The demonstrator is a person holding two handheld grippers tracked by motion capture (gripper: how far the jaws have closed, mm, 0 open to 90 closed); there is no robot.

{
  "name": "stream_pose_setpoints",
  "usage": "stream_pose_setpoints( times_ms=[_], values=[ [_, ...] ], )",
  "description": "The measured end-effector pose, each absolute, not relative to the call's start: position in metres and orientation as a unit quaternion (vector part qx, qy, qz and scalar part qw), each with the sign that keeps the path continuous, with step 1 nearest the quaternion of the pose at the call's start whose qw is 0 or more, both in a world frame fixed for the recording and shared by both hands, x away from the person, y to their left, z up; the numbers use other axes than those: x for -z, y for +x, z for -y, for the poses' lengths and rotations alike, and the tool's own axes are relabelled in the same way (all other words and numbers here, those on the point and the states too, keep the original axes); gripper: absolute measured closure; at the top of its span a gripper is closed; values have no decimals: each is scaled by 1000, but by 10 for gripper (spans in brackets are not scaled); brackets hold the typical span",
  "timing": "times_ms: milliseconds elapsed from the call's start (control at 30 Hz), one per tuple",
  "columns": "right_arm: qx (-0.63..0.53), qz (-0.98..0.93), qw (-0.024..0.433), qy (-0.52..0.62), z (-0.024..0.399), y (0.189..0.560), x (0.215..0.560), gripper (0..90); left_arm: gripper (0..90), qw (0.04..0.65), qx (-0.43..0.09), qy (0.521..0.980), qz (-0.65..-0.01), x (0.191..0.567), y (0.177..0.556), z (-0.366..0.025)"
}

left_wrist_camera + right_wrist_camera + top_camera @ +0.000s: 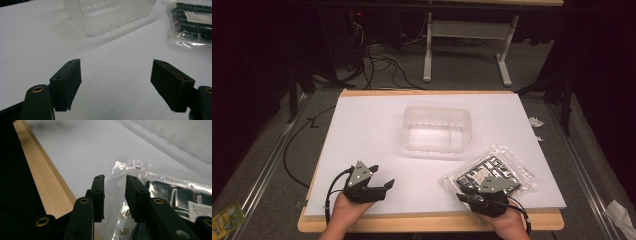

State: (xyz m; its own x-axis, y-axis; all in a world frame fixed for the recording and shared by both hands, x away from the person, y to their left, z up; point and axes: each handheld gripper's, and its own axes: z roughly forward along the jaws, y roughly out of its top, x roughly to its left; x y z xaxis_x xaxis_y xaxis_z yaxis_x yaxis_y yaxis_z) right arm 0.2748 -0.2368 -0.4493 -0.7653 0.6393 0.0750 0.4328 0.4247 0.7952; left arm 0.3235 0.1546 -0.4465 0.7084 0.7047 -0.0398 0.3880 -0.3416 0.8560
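right gripper [114, 195] astride plastic bag [493, 171], near tub [437, 128].

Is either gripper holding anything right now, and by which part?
The left gripper is open and empty. The right gripper straddles the clear bag's corner edge, jaws not quite closed, so no firm hold yet.

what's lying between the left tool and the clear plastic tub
Nothing: between the left tool and the clear rectangular plastic tub there is bare white tabletop, as both the high view and left gripper view show.
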Motion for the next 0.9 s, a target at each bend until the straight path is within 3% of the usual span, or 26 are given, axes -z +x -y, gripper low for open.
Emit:
stream_pose_setpoints(
  times_ms=[233,900],
  values=[
    [-443,-803,153,368,263,280,443,575,254,461,-173,802,-339,447,323,-154],
    [-438,-734,206,477,337,291,443,501,259,460,-177,802,-337,446,322,-155]
  ],
)
